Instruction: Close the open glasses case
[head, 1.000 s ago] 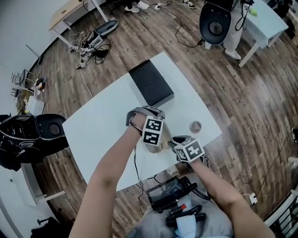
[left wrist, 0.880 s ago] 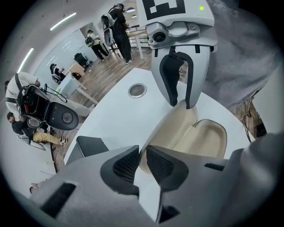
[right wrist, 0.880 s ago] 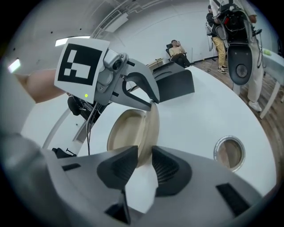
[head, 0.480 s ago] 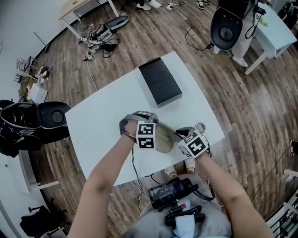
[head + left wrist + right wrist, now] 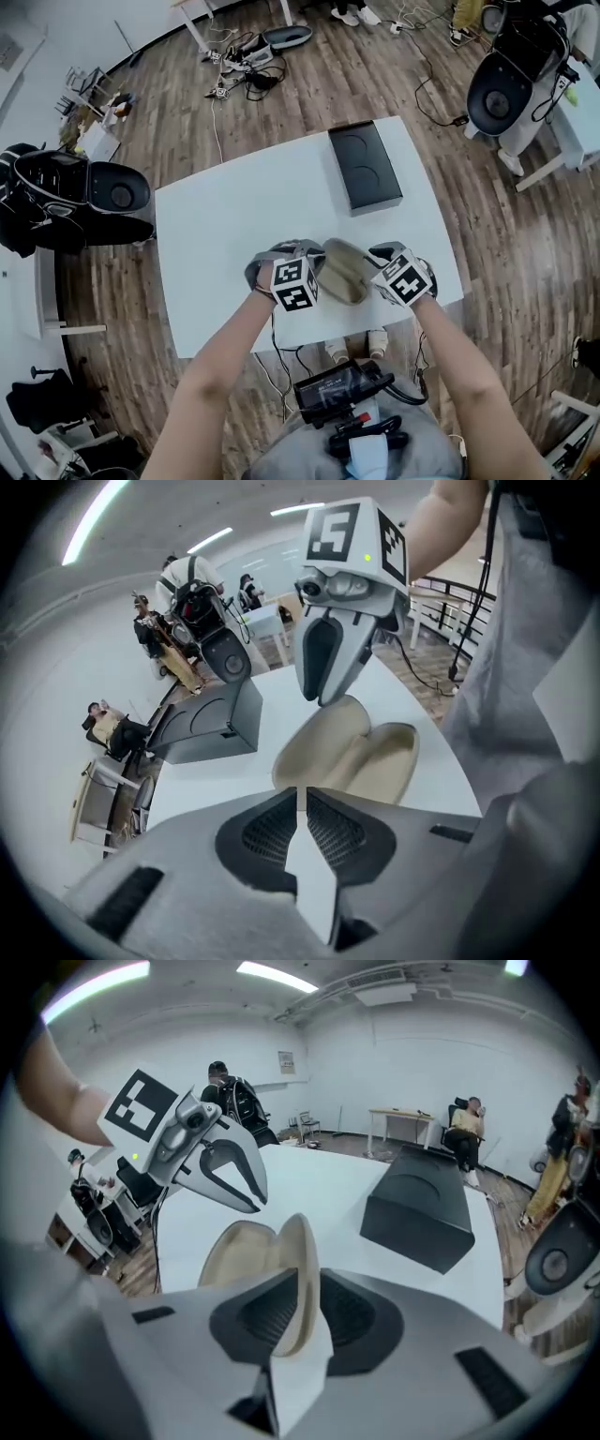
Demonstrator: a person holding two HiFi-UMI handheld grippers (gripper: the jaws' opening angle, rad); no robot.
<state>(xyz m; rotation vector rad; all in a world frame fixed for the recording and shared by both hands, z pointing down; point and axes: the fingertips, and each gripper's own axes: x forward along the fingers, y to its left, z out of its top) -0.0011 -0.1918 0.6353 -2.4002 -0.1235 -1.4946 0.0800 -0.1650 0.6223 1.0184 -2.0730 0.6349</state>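
Closing step, under way but not finished.

- The right gripper [image 5: 301,1283] is clamping its jaws on one shell of the glasses case [image 5: 345,272]. This lid [image 5: 298,1237] is standing on edge between the pads, thin side toward the camera.
- The other shell [image 5: 234,1246] is lying hollow-up on the table [image 5: 225,234], just past the right jaws and to their left. We are reading the hinge as roughly half open.
- The left gripper [image 5: 302,797] is keeping its jaws together, only a thin slit showing, with nothing between them. The case is sitting just ahead of these tips without touching them, and the right gripper is hanging above it from the far side.
- The hollows that are showing look empty to us.

What we are judging comes next: the right jaws are needing to swing the lid over and down onto the flat shell until the rims meet. The left tips are well placed to press on the flat shell, since a light case is likely to skid or tip under a one-sided push. The pads are gripping at the rim, so they may be in the way of the last bit of closure and need to let go there.

Count:
- One glasses case, two shells.
- Two grippers.
- One black box [image 5: 366,167], well beyond both pairs of jaws.
- One table.
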